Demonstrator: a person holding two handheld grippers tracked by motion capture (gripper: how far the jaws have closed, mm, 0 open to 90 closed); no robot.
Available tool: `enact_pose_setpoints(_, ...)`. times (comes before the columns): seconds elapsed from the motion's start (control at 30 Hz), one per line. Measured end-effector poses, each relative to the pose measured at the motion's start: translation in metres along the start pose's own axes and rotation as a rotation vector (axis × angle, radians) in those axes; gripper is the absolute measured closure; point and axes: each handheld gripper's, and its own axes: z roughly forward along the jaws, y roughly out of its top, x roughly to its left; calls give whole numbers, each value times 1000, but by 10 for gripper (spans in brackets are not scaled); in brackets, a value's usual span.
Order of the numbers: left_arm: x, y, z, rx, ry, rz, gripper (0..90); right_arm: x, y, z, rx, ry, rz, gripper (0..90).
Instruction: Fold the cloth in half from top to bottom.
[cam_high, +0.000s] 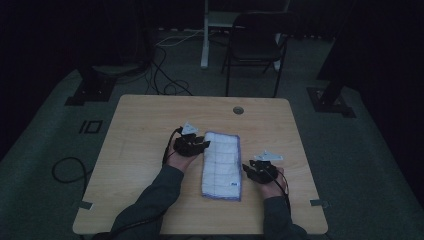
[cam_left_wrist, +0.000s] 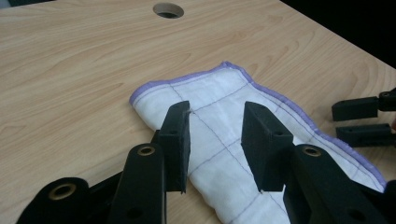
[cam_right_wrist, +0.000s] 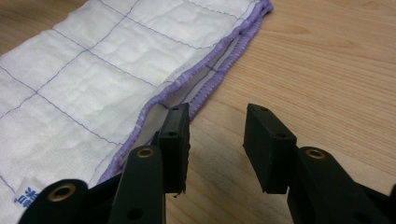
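A folded white cloth with purple edging and thin grid stitching lies lengthwise at the middle of the wooden table. My left gripper is at the cloth's far left edge. In the left gripper view its jaws stand open just over the cloth, with nothing pinched. My right gripper sits by the cloth's near right edge. In the right gripper view it is open over bare wood, with its left jaw next to the layered purple hem of the cloth. A small blue label marks one corner.
A round cable hole is set near the table's far edge. Beyond the table stand a dark chair, a white post and black stand bases. Cables lie on the floor.
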Motion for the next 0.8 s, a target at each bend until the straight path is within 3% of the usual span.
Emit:
enact_pose_setpoints(0.3,11,3,15,7,34,6,615,-1,0,0,-1,1,4,611)
enact_pose_setpoints(0.8,33,7,46,46,113,-63,580,-1,-1,-1,-2,0,5,609)
